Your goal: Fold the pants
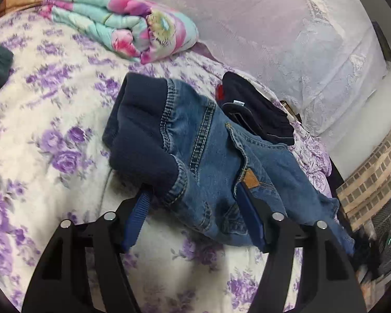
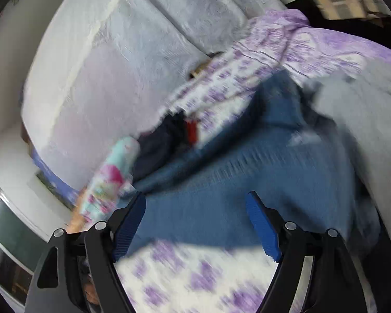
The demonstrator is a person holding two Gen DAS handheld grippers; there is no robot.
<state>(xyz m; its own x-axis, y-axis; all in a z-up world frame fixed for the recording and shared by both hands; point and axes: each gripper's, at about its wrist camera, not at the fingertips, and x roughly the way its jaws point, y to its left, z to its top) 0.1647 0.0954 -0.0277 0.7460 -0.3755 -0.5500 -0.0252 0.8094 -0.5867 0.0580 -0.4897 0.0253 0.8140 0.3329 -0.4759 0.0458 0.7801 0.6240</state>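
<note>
While small denim pants [image 1: 216, 154] lie crumpled on a bed [image 1: 52, 120] spread with a purple-flowered sheet, the left gripper [image 1: 193, 208] stands over them with its blue pads spread wide, the cloth bunched between the jaws but not pinched. The dark ribbed waistband [image 1: 140, 135] is turned toward the middle of the bed, and the legs trail away toward the bed's right edge, where the cloth droops over the side. Just beyond the pants, nearer the far right corner, sits a dark navy garment [image 1: 258, 109] with a white label. A folded floral quilt [image 1: 122, 26] rests at the far edge, well apart, against a pale lace curtain [image 1: 286, 39].

From the right wrist view, heavily blurred by motion, the right gripper [image 2: 195, 221] is likewise parted, hovering above blue denim with nothing clamped between its pads. A grey cloth [image 2: 359, 120] lies beside the denim on that side; what it is cannot be told.

Judged from the heap, the fold has not properly begun: the work in hand looks like the taking-up and straightening of the garment. The next move would call for each jaw to close on a firm edge, likely the waistband and a leg hem, then for the pants to be drawn flat on the sheet, clear of the navy garment.
</note>
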